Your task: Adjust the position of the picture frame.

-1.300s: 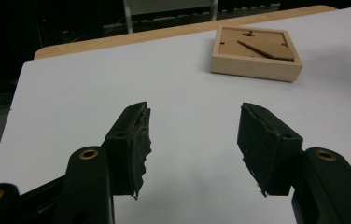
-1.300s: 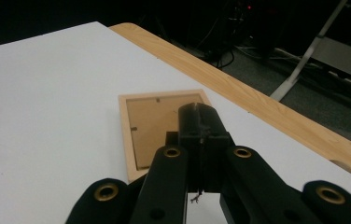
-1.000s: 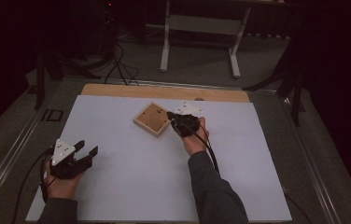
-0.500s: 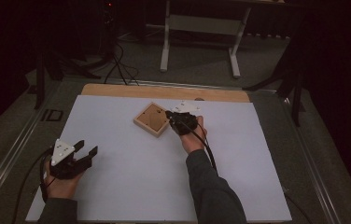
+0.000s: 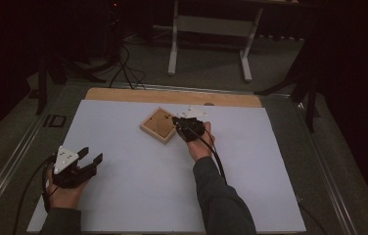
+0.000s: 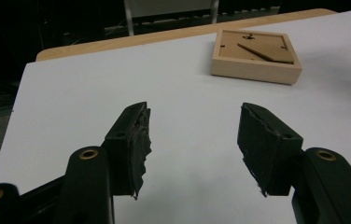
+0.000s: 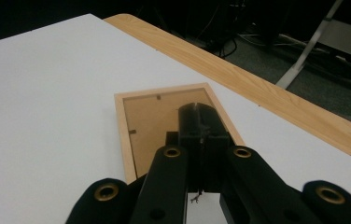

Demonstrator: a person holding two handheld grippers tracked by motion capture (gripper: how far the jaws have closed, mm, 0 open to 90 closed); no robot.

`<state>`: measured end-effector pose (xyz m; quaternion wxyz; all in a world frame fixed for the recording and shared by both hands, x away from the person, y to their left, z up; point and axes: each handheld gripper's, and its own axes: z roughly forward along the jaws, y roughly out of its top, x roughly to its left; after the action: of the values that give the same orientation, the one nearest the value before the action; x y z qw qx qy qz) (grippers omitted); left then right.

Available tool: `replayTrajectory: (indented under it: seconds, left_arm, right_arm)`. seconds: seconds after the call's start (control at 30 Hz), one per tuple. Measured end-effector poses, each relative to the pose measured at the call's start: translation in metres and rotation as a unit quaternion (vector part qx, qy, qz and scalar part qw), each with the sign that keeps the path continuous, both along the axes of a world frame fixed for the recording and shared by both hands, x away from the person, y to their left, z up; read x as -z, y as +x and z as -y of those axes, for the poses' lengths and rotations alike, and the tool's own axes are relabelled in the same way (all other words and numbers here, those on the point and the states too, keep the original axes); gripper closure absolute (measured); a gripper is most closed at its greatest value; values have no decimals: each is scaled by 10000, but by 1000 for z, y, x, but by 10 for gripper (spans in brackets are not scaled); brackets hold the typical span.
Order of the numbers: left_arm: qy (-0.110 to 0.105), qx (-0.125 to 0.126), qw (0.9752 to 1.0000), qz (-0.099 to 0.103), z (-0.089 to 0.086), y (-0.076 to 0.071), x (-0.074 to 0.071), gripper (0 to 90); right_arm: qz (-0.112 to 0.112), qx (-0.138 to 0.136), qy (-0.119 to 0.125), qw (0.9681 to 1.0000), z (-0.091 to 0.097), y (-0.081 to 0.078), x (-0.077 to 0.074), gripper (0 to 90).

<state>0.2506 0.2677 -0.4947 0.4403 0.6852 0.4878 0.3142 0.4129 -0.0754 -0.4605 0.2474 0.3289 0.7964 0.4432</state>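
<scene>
Not much has moved in the last second. The right gripper (image 5: 179, 122) sat at the near corner of the frame (image 5: 159, 124) a second ago and it's in the same spot now, maybe nudged a hair, jaws pressed fully together. In the right gripper view (image 7: 201, 140) the closed tips hang over the frame's (image 7: 164, 126) back panel. I can't tell if they've pinched anything; a tiny wisp of something dangles below them, too small to name. My guess is it's poking or pressing at the backing rather than lifting the whole thing, so the job looks stalled mid-fiddle and the frame hasn't shifted.

The left gripper (image 5: 88, 161) hasn't budged either: parked near the table's (image 5: 250, 196) front left, well apart from the frame, jaws spread wide with nothing between them, plain in the left gripper view (image 6: 192, 140).

Count: one frame, lying face down near the table's far middle, with one thin stick-like stand (image 6: 264, 52) slanting across its back. Two grippers. One white sheet-covered table with its wooden far edge showing.
</scene>
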Motion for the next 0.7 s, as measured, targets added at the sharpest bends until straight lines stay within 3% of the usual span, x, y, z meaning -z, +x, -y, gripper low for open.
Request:
replayTrajectory:
  seconds: [0.7]
  left_arm:
    - [-137, -93, 9998, 65, -5, -2, -2, 435]
  right_arm:
    - [-280, 22, -28, 9996, -17, 15, 15, 897]
